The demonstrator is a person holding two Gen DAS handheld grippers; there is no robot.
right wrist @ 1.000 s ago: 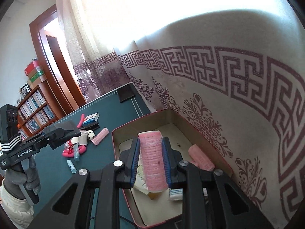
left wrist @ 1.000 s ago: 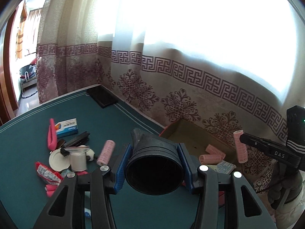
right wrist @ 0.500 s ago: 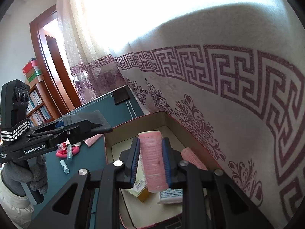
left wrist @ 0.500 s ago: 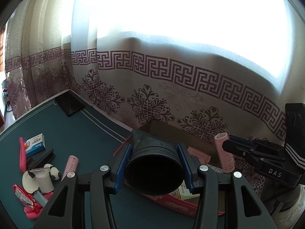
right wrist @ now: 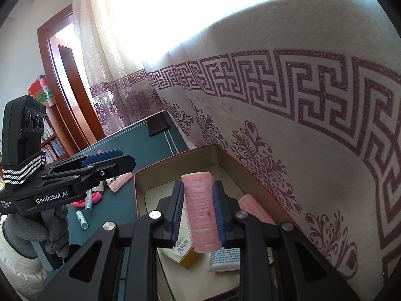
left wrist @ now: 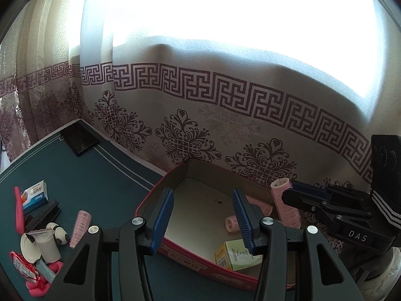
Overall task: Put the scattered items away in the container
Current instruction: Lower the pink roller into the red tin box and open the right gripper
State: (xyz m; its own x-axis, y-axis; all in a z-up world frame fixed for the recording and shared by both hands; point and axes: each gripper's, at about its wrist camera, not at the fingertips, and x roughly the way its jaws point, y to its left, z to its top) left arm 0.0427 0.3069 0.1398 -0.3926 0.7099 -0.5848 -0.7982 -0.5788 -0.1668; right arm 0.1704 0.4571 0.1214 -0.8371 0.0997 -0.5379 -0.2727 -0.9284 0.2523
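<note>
**Tin part filled, a cluster still out on the bench**

At the far left of the dark green bench lies what is left to clear: a long pink strip, a small blue-and-white carton, a flat black bar-shaped object, a white round dish with a pale grey cup beside it, a red-and-white sachet, a pale blue tube, a bright pink curved piece and one loose pink ribbed hair roller, all close together. A black flat pad sits apart by the patterned curtain.

Next comes the left gripper, its blue-padded jaws spread wide with nothing between them, hanging over the near rim of the red-edged rectangular tin. Inside the tin a small pink roller and a yellow-green printed box already lie; another roller lies along the back wall. The wrist view on the right also shows a white labelled packet and a yellow-brown box on the tin floor.

Furthest right, the right gripper has its jaws closed narrow on an upright pink hair roller, held above the tin's interior and not yet let go.

By my reading the job is perhaps halfway: several items are stowed, one is poised for release, and the whole left-hand cluster awaits
</note>
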